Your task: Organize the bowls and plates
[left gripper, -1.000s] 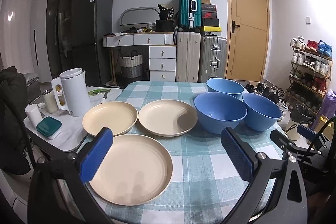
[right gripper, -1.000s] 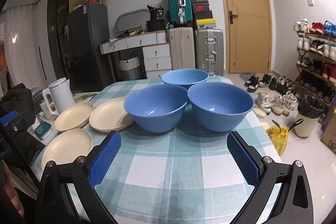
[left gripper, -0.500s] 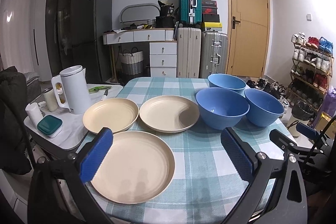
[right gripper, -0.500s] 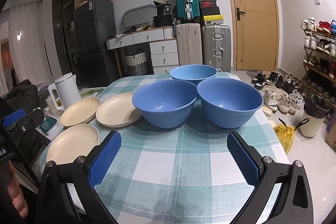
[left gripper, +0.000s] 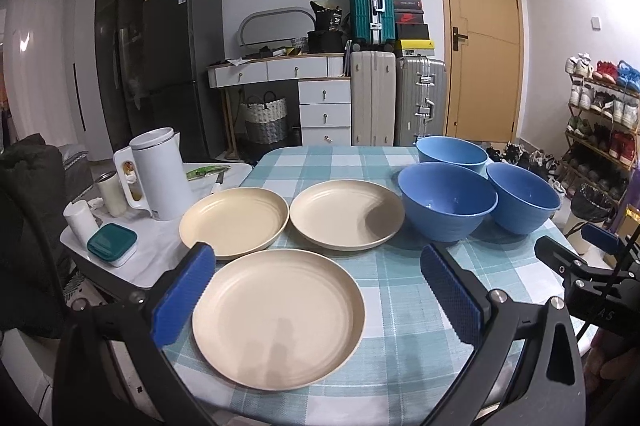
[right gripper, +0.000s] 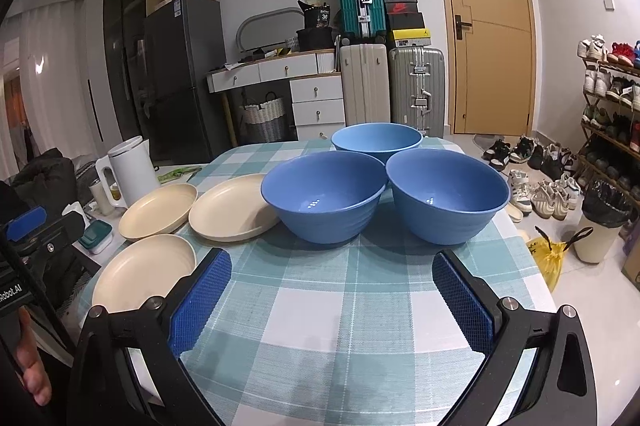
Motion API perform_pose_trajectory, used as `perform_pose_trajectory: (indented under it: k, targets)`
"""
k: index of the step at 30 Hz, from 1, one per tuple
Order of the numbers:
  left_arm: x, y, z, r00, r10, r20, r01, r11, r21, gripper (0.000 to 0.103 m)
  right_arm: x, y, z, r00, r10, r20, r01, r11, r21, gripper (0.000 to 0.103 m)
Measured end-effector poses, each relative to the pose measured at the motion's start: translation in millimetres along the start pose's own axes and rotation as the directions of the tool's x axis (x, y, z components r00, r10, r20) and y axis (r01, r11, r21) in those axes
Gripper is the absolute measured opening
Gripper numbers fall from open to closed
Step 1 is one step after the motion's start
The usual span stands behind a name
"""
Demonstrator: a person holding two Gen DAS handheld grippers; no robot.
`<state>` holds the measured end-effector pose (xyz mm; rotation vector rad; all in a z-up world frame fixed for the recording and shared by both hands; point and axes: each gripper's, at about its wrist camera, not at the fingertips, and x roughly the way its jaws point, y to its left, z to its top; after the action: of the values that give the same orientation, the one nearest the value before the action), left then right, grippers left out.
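Grippers left (left gripper: pixel 316 296) and right (right gripper: pixel 330 300) wide, empty; "Robot.AI" lettering (right gripper: pixel 10 295) beside plates (right gripper: pixel 146 276).

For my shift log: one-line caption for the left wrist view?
Open left claw poised over nearest cream plate; two more plates, three blue bowls wait on checked table.

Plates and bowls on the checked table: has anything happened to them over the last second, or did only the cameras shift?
Only the views shifted a little; both grippers, the left gripper and the right gripper, stayed open and empty, above the tablecloth. The three cream plates and three blue bowls lie unstacked where they were; nothing was grasped or released.
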<state>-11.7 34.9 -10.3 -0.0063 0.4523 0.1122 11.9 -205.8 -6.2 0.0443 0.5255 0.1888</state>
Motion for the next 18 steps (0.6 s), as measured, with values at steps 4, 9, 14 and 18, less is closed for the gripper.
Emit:
perform_pose_trajectory:
  k: [4, 9, 14, 18]
  targets:
    - [-2.1, 11.9, 1.4, 1.000, 0.005, 0.002, -0.005, 1.000, -0.025, 0.103, 0.2, 8.4, 1.1, 1.000, 0.009, 0.005, -0.009, 1.000, -0.007, 0.103]
    - [-1.5, 28.0, 1.3, 1.000, 0.020, 0.005, -0.020, 0.999, -0.040, 0.103, -4.0, 23.5, 5.0, 0.999, 0.011, 0.041, -0.010, 0.999, -0.031, 0.103]
    - [2.5, 52.5, 7.5, 1.000, -0.016, -0.009, 0.015, 0.997, -0.071, 0.103, 7.7, 39.2, 9.3, 0.999, 0.052, 0.016, -0.052, 0.999, 0.002, 0.103]
    - [19.5, 67.8, 14.1, 0.999, 0.021, -0.033, -0.023, 0.998, -0.051, 0.103, 22.5, 57.5, 10.9, 0.998, 0.057, -0.016, -0.057, 0.998, 0.010, 0.103]
